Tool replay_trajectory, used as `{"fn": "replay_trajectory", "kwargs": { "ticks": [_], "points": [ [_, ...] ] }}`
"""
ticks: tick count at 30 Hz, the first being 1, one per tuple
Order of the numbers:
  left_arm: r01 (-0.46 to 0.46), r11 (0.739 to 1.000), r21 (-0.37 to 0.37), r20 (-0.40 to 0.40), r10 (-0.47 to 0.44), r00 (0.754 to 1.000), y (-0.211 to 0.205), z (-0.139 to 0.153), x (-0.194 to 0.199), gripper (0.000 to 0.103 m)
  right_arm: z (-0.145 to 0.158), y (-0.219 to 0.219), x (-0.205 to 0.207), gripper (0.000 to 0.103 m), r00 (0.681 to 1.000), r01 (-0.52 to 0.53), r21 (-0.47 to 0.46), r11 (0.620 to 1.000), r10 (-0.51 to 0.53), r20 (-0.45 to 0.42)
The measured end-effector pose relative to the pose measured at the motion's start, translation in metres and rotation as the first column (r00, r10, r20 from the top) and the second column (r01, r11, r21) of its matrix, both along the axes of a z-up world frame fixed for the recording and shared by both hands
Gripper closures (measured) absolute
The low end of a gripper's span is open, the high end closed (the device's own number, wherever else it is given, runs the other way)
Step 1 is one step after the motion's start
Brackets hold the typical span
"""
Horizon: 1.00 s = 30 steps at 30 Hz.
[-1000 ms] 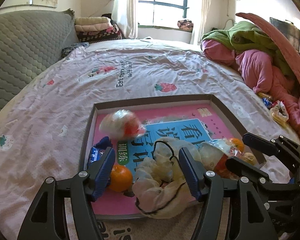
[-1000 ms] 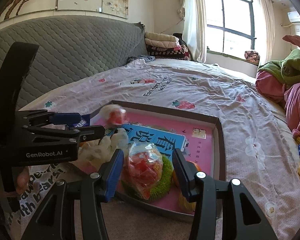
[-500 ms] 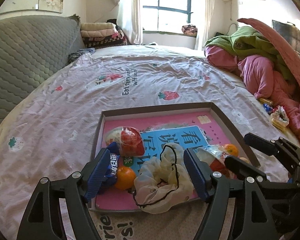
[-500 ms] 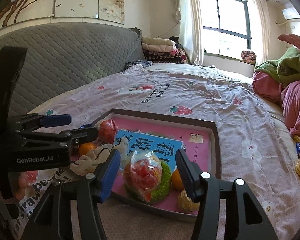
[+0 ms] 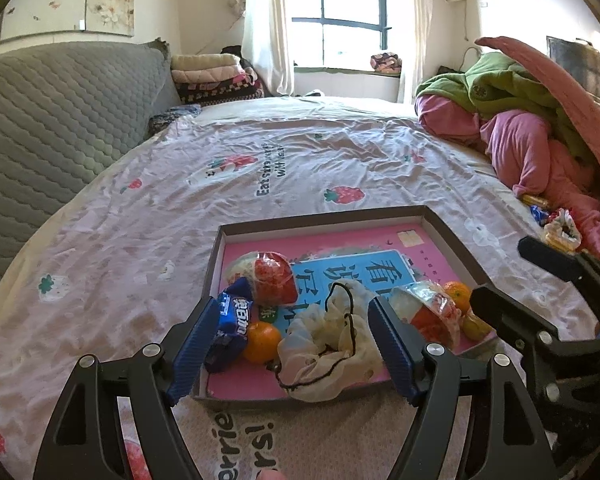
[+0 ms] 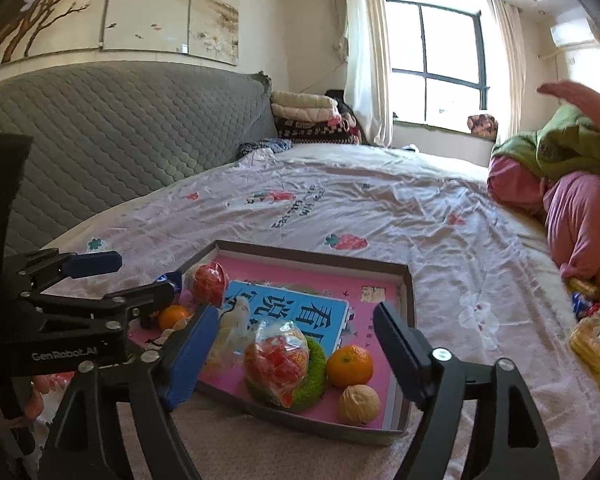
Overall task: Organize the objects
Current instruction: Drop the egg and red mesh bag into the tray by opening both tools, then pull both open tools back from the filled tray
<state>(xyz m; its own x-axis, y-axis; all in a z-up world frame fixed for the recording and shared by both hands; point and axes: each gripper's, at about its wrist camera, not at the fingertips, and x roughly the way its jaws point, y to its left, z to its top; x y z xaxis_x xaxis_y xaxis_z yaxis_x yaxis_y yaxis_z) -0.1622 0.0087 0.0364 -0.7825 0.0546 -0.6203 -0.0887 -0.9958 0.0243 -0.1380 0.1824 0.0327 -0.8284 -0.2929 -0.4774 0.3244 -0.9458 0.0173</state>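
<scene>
The cream drawstring pouch (image 5: 332, 344) slumps over the near edge of the shallow box (image 5: 320, 218) on the bed, at about 6 o'clock in it; it looks soft, light and floppy, best pinched at a bunched fold or its black cord. Beside it lie an orange (image 5: 261, 341) and a crinkly blue snack packet (image 5: 232, 322) with Chinese lettering. Both the left gripper (image 5: 292, 344) and right gripper (image 6: 296, 352) hang released and empty; "GenRobot.AI" marks the left one.

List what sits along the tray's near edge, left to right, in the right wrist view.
Small orange → cream drawstring pouch → bag of red snacks lying on a green ring → bigger orange → walnut, all inside the tray.
</scene>
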Motion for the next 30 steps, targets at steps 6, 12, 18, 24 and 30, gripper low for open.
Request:
{"fn": "replay_trajectory", "kwargs": {
  "ticks": [6, 12, 18, 24, 30],
  "points": [
    [-0.01, 1.0, -0.011, -0.009, 0.01, 1.0, -0.001, 0.005, 0.012, 0.025, 0.012, -0.006, 0.023, 0.021, 1.0, -0.008, -0.011, 1.0, 0.008, -0.027],
    [-0.028, 1.0, -0.009, -0.007, 0.028, 1.0, -0.01, 0.003, 0.031, 0.025, 0.012, -0.002, 0.035, 0.021, 0.999, 0.027, -0.03, 0.999, -0.028, -0.02],
    [-0.052, 0.999, -0.001, 0.017, 0.052, 0.998, -0.017, -0.006, 0.043, 0.025, -0.004, 0.003, 0.048, 0.021, 0.997, 0.068, -0.042, 0.997, -0.066, 0.037],
    [-0.064, 0.998, 0.012, 0.014, 0.064, 0.998, -0.024, -0.008, 0.057, 0.025, -0.008, 0.002, 0.059, 0.021, 0.995, 0.083, -0.029, 0.996, -0.081, 0.05],
    [-0.072, 0.997, 0.02, 0.006, 0.072, 0.997, -0.028, -0.007, 0.068, 0.025, -0.005, 0.0, 0.068, 0.021, 0.995, 0.086, -0.029, 0.996, -0.084, 0.048]
  ]
}}
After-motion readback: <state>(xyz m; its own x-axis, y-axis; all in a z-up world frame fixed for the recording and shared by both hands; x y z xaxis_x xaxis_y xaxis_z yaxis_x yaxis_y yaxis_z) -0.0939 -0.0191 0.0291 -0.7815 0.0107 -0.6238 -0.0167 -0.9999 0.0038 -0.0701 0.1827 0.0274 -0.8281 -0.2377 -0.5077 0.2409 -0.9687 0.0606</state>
